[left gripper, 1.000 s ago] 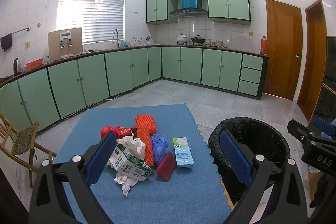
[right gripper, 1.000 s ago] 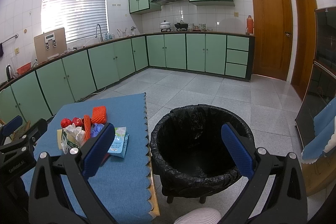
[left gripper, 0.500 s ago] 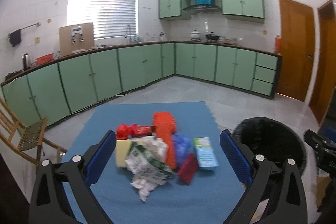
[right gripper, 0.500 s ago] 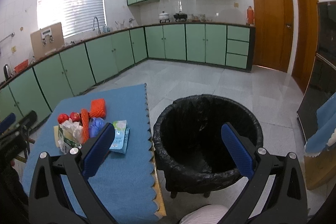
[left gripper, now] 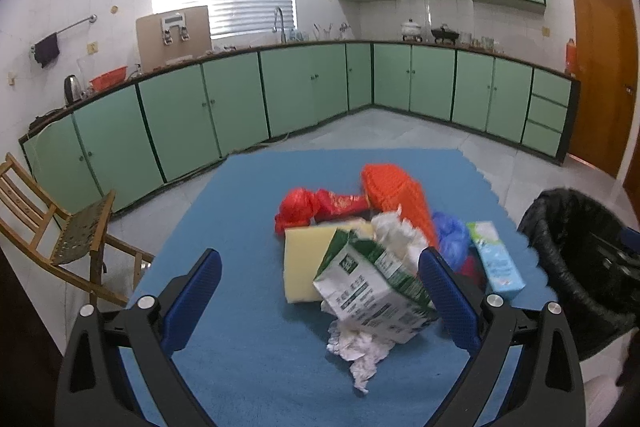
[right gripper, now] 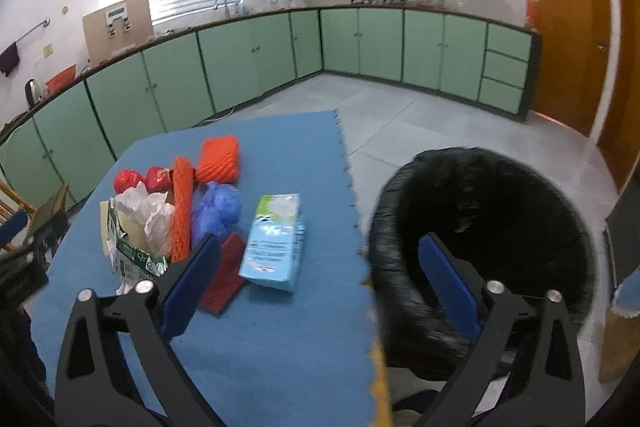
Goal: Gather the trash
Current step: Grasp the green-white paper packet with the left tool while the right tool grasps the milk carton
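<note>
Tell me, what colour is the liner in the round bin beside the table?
Black; the bin liner shows best in the right wrist view.

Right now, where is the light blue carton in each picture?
Left wrist view: the light blue carton lies at the right of the trash pile, just past the left hand-held gripper's right finger.
Right wrist view: the light blue carton lies near the middle, right of the pile on the blue mat.
Shared landmark: the black trash bin stands right of the carton in both views.
</note>
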`<action>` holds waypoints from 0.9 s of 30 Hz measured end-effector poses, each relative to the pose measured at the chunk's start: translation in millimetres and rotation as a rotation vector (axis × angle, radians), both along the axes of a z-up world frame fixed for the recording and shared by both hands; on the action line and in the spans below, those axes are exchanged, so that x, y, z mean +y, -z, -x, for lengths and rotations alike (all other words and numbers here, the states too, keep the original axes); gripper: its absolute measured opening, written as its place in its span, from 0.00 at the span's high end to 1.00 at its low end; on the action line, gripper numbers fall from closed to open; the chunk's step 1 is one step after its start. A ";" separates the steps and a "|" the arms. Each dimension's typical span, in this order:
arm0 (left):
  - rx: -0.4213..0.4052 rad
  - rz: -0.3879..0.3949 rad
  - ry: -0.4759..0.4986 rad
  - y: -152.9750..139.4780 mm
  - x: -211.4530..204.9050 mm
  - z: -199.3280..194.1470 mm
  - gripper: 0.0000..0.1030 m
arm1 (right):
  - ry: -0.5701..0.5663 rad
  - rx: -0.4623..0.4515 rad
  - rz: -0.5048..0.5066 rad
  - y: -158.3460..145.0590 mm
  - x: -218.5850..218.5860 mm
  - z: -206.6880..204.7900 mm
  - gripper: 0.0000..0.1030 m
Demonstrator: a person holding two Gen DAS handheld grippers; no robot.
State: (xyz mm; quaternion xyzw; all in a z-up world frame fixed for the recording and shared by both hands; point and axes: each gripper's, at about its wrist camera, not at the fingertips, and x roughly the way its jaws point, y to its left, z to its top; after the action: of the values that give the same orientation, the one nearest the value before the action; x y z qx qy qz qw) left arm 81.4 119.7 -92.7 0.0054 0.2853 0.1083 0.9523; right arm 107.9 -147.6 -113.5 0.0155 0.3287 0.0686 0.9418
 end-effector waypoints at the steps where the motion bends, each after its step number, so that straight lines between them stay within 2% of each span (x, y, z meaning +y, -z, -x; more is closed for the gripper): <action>1: 0.005 0.003 0.000 4.3 1.7 -0.9 0.07 | -0.006 0.007 -0.005 5.3 6.5 -6.5 0.12; 5: 0.026 0.014 0.008 17.3 7.5 -5.0 0.15 | -0.024 0.051 0.006 24.6 26.8 -27.3 0.22; 7: 0.028 0.015 0.011 21.9 10.0 -4.9 0.16 | -0.040 0.071 -0.004 32.3 33.3 -32.1 0.25; 10: 0.029 0.040 0.024 24.1 14.3 -4.4 0.16 | -0.056 0.076 -0.012 36.4 38.8 -29.3 0.25; 15: 0.044 0.079 0.064 23.8 7.0 -9.7 0.16 | -0.028 0.074 0.036 40.8 34.5 -23.6 0.25; 20: 0.052 0.056 0.067 23.3 -11.4 -30.4 0.13 | 0.000 0.073 0.052 43.7 20.1 -25.3 0.25; 24: 0.059 0.002 0.038 28.3 -22.1 -47.6 0.12 | 0.005 0.078 0.051 47.9 14.9 -27.8 0.25; 27: 0.106 -0.009 0.013 38.1 -20.6 -55.9 0.12 | 0.000 0.082 0.051 49.9 15.9 -27.7 0.24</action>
State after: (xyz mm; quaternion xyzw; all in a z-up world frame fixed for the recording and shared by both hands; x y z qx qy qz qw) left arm 137.2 99.1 -130.8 0.0174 0.3347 0.1032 0.9365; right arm 135.5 -131.7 -163.4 -0.0058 0.3686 0.0596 0.9276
